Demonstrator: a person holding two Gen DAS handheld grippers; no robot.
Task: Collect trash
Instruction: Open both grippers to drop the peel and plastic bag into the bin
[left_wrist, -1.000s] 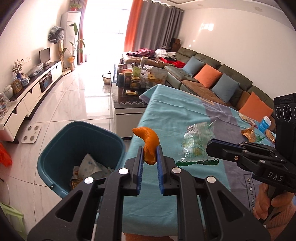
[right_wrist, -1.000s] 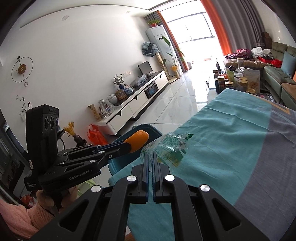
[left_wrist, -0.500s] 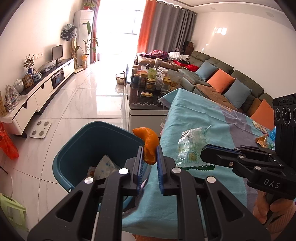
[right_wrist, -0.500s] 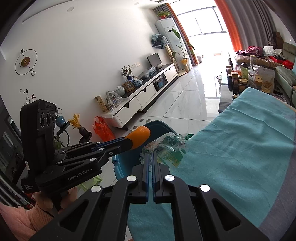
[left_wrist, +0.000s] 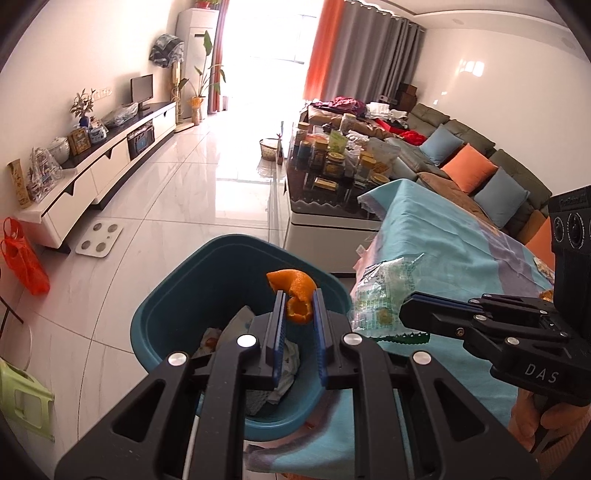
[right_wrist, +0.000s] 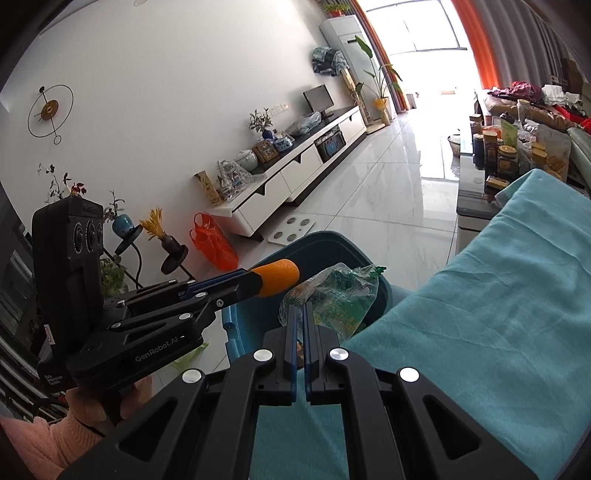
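The left tool (left_wrist: 298, 314) pinches an orange peel (left_wrist: 294, 295) directly above the teal bin (left_wrist: 173, 306), placed so it would fall inside on release. The right tool (right_wrist: 299, 314), clamped nearly flat on a crinkly plastic wrapper (right_wrist: 332, 299), waits at the bin's rim beside the cloth-covered counter (right_wrist: 498, 314), apparently next to drop.

Bin (left_wrist: 177, 295) mouth open below; crumpled paper (left_wrist: 236, 328) inside; table edge (left_wrist: 369, 258) crowds right.

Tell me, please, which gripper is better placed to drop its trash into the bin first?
Left. The left gripper holds the orange peel directly over the open teal bin, while the right gripper's plastic wrapper hangs nearer the bin's table-side rim.
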